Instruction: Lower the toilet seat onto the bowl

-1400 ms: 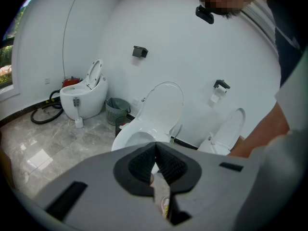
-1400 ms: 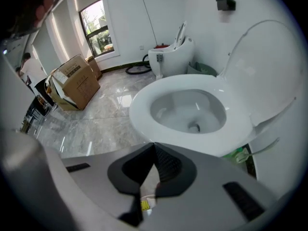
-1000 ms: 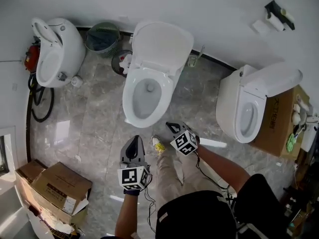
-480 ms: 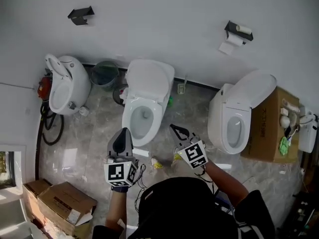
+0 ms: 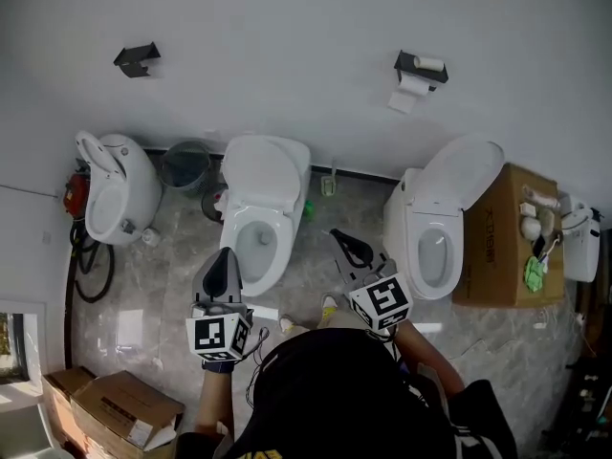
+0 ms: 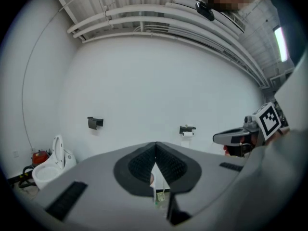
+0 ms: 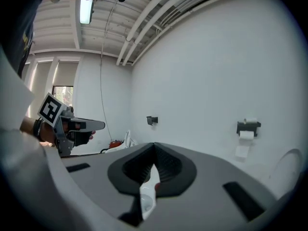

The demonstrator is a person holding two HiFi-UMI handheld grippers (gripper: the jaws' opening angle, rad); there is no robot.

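Note:
The middle toilet (image 5: 256, 242) stands against the back wall, its white seat and lid (image 5: 267, 175) raised upright. In the head view my left gripper (image 5: 226, 254) hovers just in front of the bowl's near rim, shut with nothing in it. My right gripper (image 5: 338, 235) hangs to the right of the bowl, also shut and empty, touching nothing. In the left gripper view the jaws (image 6: 155, 144) meet at the tip, and the right gripper (image 6: 232, 137) shows beside them. The right gripper view shows its jaws (image 7: 154, 146) closed, with the left gripper (image 7: 95, 125) off to the left.
A second toilet (image 5: 107, 199) stands at the left and a third toilet (image 5: 435, 232) with its lid up at the right. A bin (image 5: 186, 166) sits by the wall. One cardboard box (image 5: 499, 242) stands at the right, further boxes (image 5: 115, 411) at the lower left. Paper holders (image 5: 419, 66) hang on the wall.
The head view has pulled back and risen: the toilets look smaller and the wall holders have come into view. Both grippers stay shut in front of the middle toilet.

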